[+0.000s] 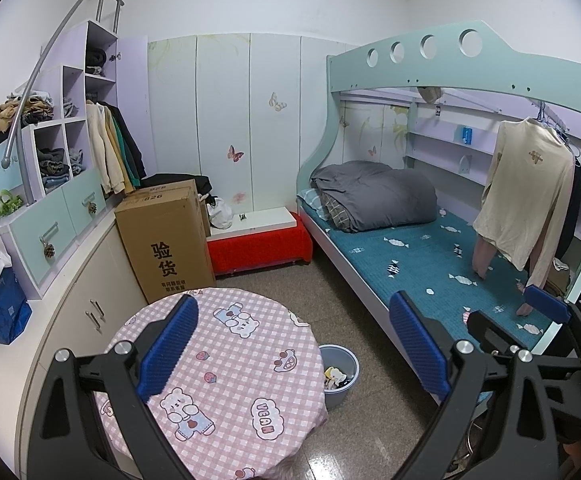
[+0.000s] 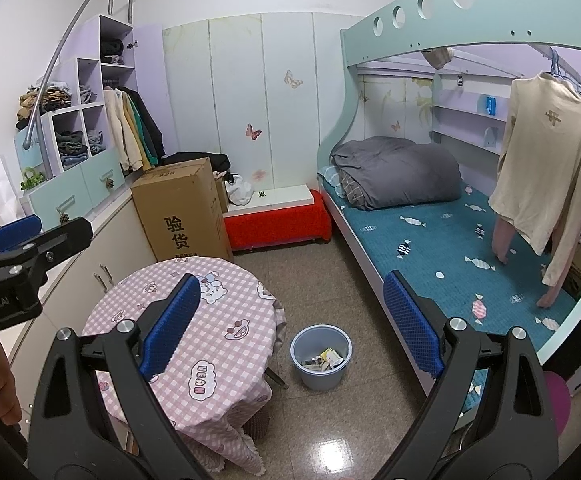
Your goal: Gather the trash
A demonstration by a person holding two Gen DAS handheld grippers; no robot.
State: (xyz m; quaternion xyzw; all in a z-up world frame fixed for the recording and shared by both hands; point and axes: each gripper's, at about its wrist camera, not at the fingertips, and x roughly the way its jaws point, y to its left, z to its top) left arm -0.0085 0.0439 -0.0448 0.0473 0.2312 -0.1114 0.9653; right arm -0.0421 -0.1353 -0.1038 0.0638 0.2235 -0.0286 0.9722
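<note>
Both sets of jaws stand wide, nothing between them. Left gripper hangs over the round tabletop w/ its pink checked cloth; one blue pad sits over the cloth, the other over the bed edge. Right gripper is just beside it on the right, also spread wide & empty, held above the floor between tabletop and bed.

Trash: a blue-grey bin stands on the floor, near the tabletop's right edge, between it and the bed. Inside lie paper scraps/wrappers, mostly white & yellow; can't tell exactly what each piece is. From the left wrist view the bin is partly hidden behind the tabletop rim. Cloth shows only its cartoon prints; no loose bits visible on it.

In the right wrist view the left gripper shows at the frame's left edge, w/ a hand on its grip below.

Rest of rm: tall cardboard box behind the tabletop, against the low cabinet. Red-covered bench at the back wall. Grey quilt rolled at the bed's head end. Cream top hangs from the upper bunk rail over the teal mattress.
</note>
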